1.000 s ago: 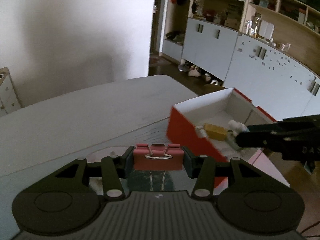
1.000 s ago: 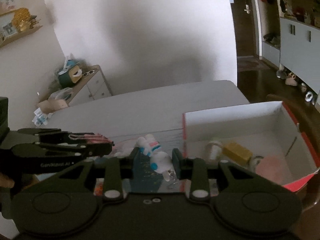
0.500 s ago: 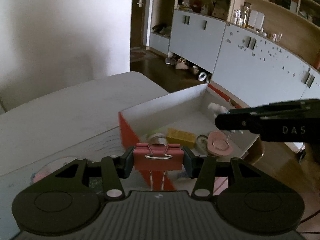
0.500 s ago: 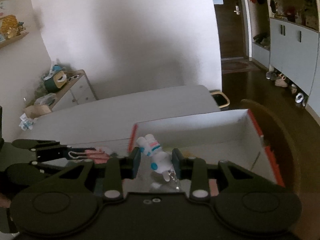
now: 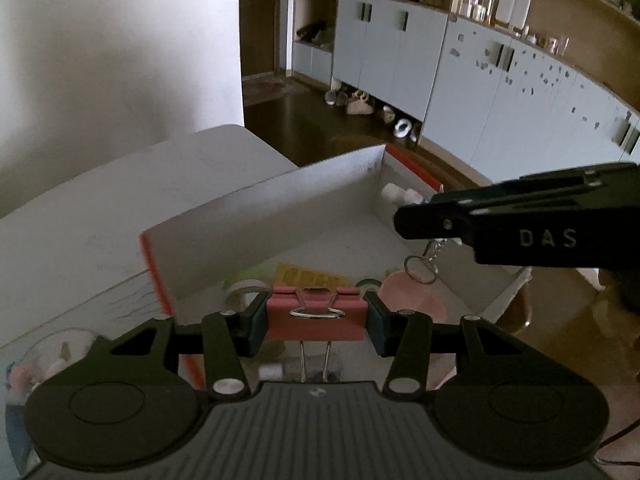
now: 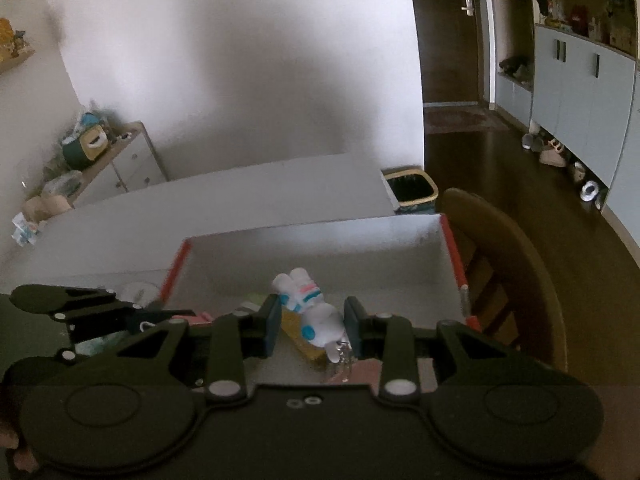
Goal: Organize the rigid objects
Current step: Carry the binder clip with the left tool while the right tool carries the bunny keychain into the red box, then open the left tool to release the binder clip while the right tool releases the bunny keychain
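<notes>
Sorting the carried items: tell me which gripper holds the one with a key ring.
The right gripper: its white figurine trails a key ring; the left gripper clamps a pink binder clip.

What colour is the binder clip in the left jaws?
Pink, with silver wire handles; the binder clip shows best in the left wrist view.

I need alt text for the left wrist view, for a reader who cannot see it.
The left gripper holds a pink binder clip over an open red-and-white box on a white table. The right gripper, carrying a small white figure with a key ring, reaches in from the right.
</notes>
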The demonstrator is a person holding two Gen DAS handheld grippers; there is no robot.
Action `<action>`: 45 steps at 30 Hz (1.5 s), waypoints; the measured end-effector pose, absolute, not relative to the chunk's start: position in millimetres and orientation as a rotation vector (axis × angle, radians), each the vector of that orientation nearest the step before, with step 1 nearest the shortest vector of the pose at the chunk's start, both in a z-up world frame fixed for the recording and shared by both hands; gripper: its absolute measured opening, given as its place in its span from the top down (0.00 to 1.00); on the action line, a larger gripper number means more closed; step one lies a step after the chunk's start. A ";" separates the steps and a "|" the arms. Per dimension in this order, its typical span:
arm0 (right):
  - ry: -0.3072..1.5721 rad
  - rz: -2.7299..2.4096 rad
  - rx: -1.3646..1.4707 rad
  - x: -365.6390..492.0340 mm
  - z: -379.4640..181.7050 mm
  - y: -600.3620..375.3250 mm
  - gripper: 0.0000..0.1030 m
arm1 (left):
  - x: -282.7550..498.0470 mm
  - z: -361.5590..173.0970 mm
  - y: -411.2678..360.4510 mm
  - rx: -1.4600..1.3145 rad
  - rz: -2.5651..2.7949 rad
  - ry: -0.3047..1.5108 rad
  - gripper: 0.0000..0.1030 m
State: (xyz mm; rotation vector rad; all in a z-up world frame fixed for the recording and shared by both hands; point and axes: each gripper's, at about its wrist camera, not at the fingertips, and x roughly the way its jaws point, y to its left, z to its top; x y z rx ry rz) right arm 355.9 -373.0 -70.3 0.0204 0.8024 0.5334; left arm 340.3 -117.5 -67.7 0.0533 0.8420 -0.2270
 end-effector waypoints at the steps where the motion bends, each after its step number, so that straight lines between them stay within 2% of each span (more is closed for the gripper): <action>1: 0.807 0.527 0.016 360.1 -74.0 -373.8 0.68 | 344.7 -71.2 -122.3 0.062 -0.220 0.846 0.52; 21: 0.985 0.539 -0.129 408.7 -137.3 -358.1 0.68 | 413.4 -128.1 -163.9 0.129 -0.147 1.048 0.52; 29: 1.057 0.545 -0.154 410.9 -140.7 -352.3 0.68 | 427.2 -135.5 -173.2 0.155 -0.157 1.145 0.52; 41: 1.051 0.556 -0.125 407.5 -133.7 -358.9 0.64 | 428.1 -136.7 -170.6 0.120 -0.162 1.198 0.52; 43: 1.045 0.558 -0.119 405.9 -132.2 -361.0 0.63 | 428.5 -135.4 -171.8 0.107 -0.155 1.195 0.50; 45: 1.044 0.559 -0.102 407.6 -131.0 -363.4 0.62 | 428.5 -131.4 -170.7 0.103 -0.148 1.179 0.40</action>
